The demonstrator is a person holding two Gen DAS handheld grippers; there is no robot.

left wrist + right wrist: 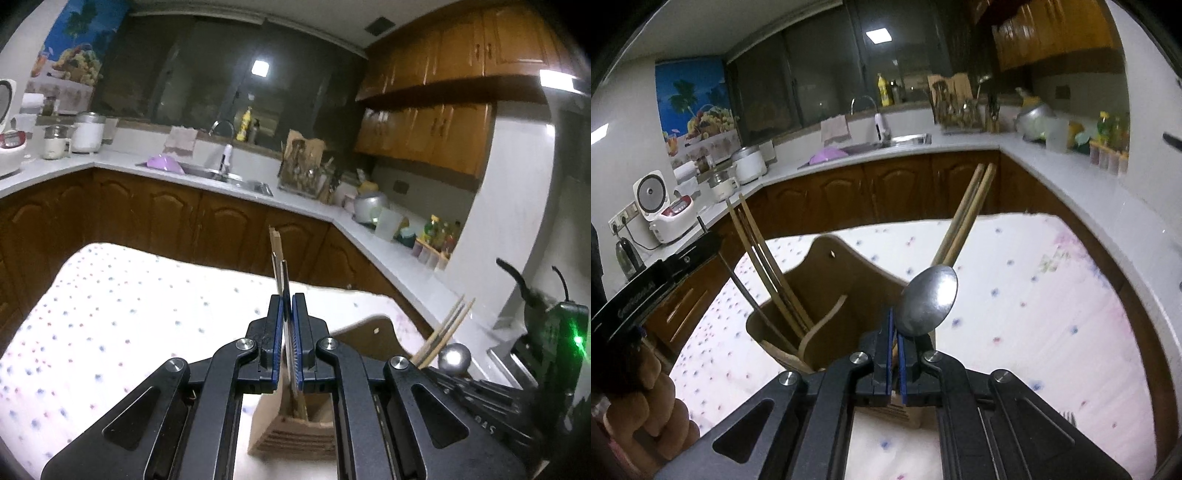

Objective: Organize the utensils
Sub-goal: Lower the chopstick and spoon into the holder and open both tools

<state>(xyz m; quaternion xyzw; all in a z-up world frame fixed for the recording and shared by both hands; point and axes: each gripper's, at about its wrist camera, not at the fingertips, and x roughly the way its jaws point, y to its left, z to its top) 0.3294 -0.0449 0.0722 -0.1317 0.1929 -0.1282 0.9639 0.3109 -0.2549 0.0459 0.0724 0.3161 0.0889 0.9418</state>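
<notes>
Utensils mostly sit in the holder [827, 295] below your jaws; both grippers are clamped tight, left gripper [287, 306] on a flat utensil [282, 273], right gripper [896, 328] on a spoon [929, 301], both still to drop in.

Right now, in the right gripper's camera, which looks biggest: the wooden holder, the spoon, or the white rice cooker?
1. Wooden holder, biggest.
2. Spoon, shut in the right gripper. It is very close to the camera, so it looks larger than it is.
3. White rice cooker, far off on the counter; only a little smaller-looking than the spoon.
</notes>
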